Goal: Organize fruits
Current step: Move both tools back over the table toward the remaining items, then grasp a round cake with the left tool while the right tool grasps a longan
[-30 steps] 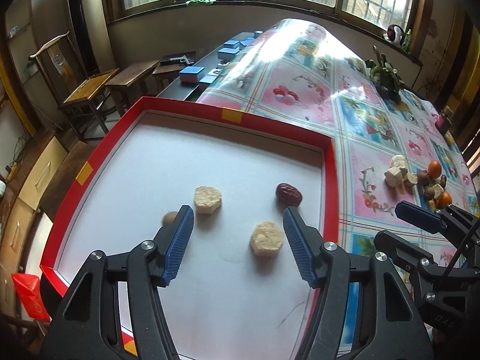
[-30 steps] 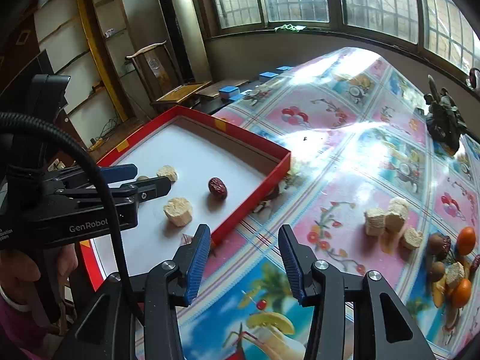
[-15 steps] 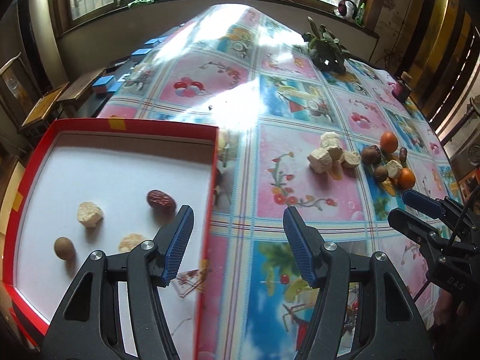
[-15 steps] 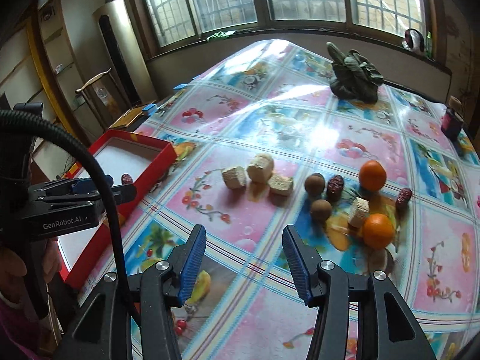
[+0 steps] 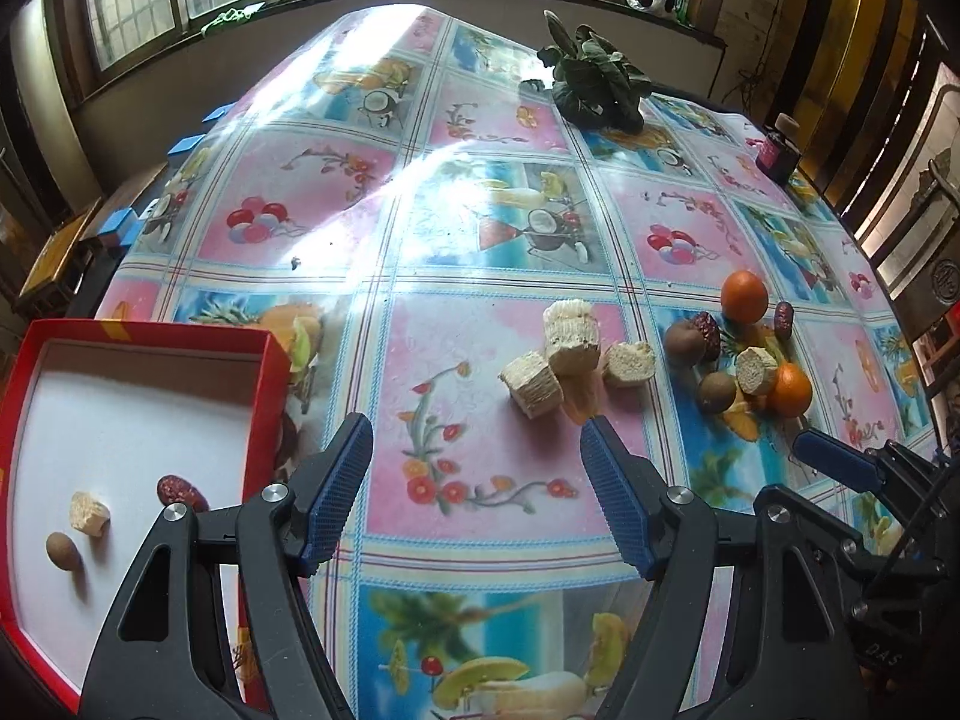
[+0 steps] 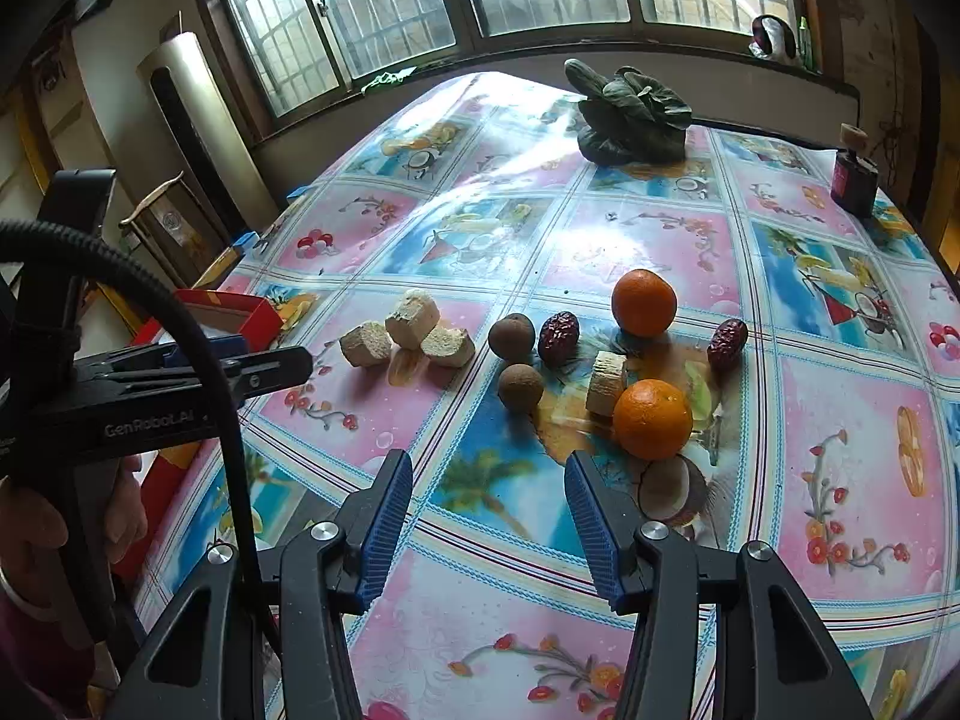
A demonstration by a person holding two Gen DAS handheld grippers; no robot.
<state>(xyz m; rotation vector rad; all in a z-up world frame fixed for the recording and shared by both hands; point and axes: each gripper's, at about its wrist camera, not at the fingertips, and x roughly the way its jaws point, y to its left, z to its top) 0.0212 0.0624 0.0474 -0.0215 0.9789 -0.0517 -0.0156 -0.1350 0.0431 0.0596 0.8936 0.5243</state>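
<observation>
Ahead of the left gripper (image 5: pixel 477 495), whose jaws are opening with nothing between them, three pale chunks (image 5: pixel 570 354) lie on the surface (image 5: pixel 480 240), with the red tray (image 5: pixel 264 396) at lower left holding a few pieces. From the right wrist, the right gripper (image 6: pixel 489 513) hangs part open and empty, short of two oranges (image 6: pixel 652 418) and brown fruits (image 6: pixel 521 387).

Patterned table (image 5: pixel 480 228) carries scattered fruits (image 6: pixel 644 302) and red tray (image 5: pixel 264 372).
</observation>
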